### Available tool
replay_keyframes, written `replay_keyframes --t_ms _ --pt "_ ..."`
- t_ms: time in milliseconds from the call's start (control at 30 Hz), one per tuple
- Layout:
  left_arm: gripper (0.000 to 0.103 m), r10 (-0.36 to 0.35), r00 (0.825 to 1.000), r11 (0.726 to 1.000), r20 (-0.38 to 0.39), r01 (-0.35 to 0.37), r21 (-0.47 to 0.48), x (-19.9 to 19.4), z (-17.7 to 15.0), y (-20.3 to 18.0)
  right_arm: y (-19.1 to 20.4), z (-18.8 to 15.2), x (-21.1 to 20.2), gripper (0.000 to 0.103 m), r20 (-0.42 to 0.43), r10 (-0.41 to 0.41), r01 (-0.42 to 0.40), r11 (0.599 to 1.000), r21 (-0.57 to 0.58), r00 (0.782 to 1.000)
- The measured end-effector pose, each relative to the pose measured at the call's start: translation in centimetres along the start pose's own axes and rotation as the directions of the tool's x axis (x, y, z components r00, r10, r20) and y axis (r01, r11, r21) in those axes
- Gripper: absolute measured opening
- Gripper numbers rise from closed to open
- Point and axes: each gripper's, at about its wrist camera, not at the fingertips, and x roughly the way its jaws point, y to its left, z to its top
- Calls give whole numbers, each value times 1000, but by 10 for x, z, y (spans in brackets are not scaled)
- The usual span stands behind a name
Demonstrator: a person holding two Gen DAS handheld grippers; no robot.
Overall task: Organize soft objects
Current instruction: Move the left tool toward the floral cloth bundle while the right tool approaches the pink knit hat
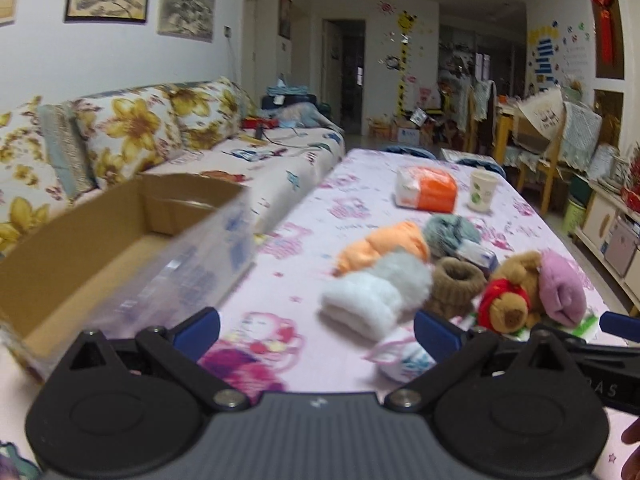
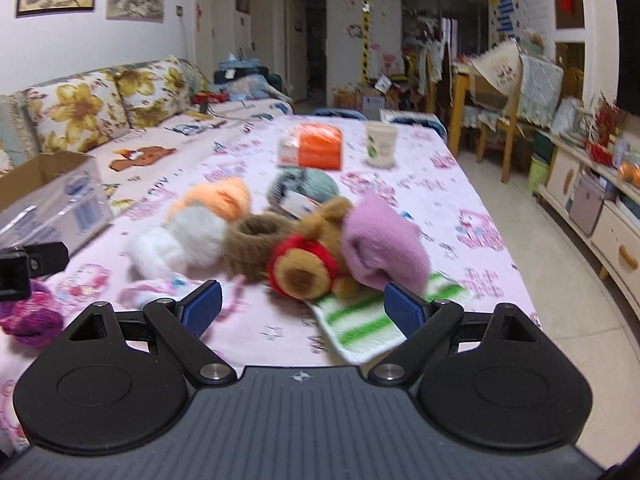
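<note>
A pile of soft things lies on the pink tablecloth (image 1: 304, 220): a white fluffy roll (image 1: 372, 300), an orange plush piece (image 1: 384, 246), a brown knit cuff (image 1: 456, 284), a brown teddy bear in red (image 2: 304, 268), a lilac cloth (image 2: 384, 240), a grey-blue yarn ball (image 2: 304, 184) and a green-striped towel (image 2: 360, 324). My left gripper (image 1: 316, 330) is open and empty, just short of the white roll. My right gripper (image 2: 302, 308) is open and empty, just in front of the bear. An open cardboard box (image 1: 100, 248) stands at the left.
An orange tissue pack (image 2: 320, 146) and a paper cup (image 2: 380, 144) stand farther back on the table. A magenta knit item (image 2: 28, 316) lies at the near left. A floral sofa (image 1: 120, 136) runs along the left; chairs and cabinets (image 2: 600, 216) are at the right.
</note>
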Motion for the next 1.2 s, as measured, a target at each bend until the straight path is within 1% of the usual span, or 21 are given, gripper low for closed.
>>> replay_keyframes --t_ms 200,533,667,767,1067,1200 --pt "102 56 998 998 30 -55 -24 -27 4 30 32 -2 -23 103 37 45 -42 997 -66 998" --pt "102 105 991 994 81 -103 -26 -66 1 61 49 -4 -54 103 86 79 -70 992 -106 993" --pt "102 108 990 994 87 -106 -34 -76 -2 71 56 -7 -66 103 104 103 -90 988 -125 989" --pt "102 116 989 993 94 -114 -31 -82 -3 75 61 -7 -71 103 120 115 -97 984 -148 986" --pt "102 127 986 991 105 -123 -47 -90 -3 81 73 -9 -79 103 128 151 -125 973 -196 980" --pt "102 130 985 991 109 -127 -30 -89 -4 77 72 -11 -81 103 132 160 -130 969 -210 978"
